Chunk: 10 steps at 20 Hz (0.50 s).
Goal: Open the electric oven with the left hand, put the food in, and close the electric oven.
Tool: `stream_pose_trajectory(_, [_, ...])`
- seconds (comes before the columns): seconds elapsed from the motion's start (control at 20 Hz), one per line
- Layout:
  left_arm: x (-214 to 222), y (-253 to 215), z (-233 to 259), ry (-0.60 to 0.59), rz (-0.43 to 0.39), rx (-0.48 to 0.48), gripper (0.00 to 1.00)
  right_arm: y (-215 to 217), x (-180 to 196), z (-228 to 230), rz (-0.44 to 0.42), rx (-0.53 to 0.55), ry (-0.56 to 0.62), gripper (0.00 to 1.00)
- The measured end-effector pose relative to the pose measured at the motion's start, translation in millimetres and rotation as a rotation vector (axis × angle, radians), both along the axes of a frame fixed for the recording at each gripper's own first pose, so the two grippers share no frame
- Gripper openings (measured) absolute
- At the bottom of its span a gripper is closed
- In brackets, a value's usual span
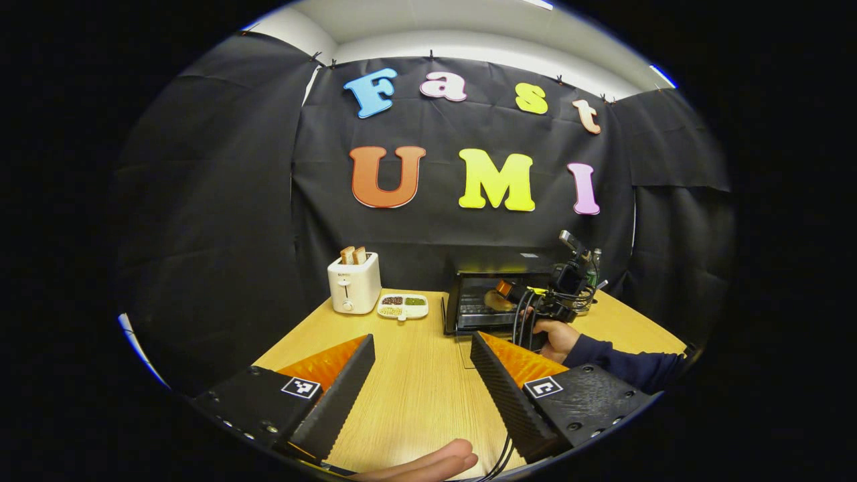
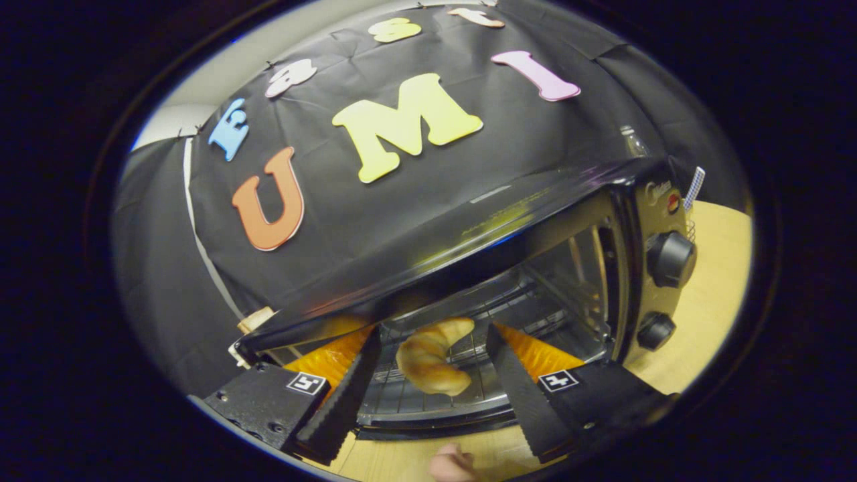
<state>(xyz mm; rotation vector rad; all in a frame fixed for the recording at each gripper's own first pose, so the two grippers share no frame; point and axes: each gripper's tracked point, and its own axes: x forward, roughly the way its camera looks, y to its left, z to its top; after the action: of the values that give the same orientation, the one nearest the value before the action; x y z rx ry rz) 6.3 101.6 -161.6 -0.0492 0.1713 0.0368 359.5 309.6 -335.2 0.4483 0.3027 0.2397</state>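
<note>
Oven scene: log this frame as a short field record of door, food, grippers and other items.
oven: door open
croissant: on the rack inside, between the right gripper's open fingers, untouched
left gripper: open, over the table, back from the oven
toaster: left of oven, two slices up
snack tray: between toaster and oven

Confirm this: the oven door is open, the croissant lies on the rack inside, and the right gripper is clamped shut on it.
Not quite. In the right gripper view the right gripper is open, its fingers apart on either side of the croissant without pressing it. The rest holds: the oven is open and the croissant lies on its rack.
</note>
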Motion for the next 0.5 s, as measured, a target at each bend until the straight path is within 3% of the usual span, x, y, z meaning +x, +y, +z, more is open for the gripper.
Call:
stream_pose_trajectory(0.1, [3, -7, 2, -0.008, -0.010, 0.012, 0.93, -11, -23, 9, 0.032, -0.009, 0.011, 0.96])
stream_pose_trajectory(0.15, [6, -12, 2, -0.011, -0.020, 0.013, 0.93, -17, -36, 15, 0.050, -0.015, 0.016, 0.99])
stream_pose_trajectory(0.2, [8, -17, 1, -0.011, -0.031, 0.011, 0.93, -24, -48, 22, 0.066, -0.027, 0.011, 0.94])
stream_pose_trajectory(0.3, [15, -30, -5, -0.005, -0.052, 0.003, 0.93, -41, -73, 51, 0.100, -0.066, -0.050, 1.00])
stream_pose_trajectory(0.45, [29, -52, -16, 0.008, -0.085, -0.036, 0.92, -77, -107, 95, 0.087, -0.140, -0.150, 1.00])
stream_pose_trajectory(0.5, [35, -62, -21, 0.018, -0.104, -0.057, 0.93, -91, -118, 110, 0.071, -0.156, -0.182, 0.94])
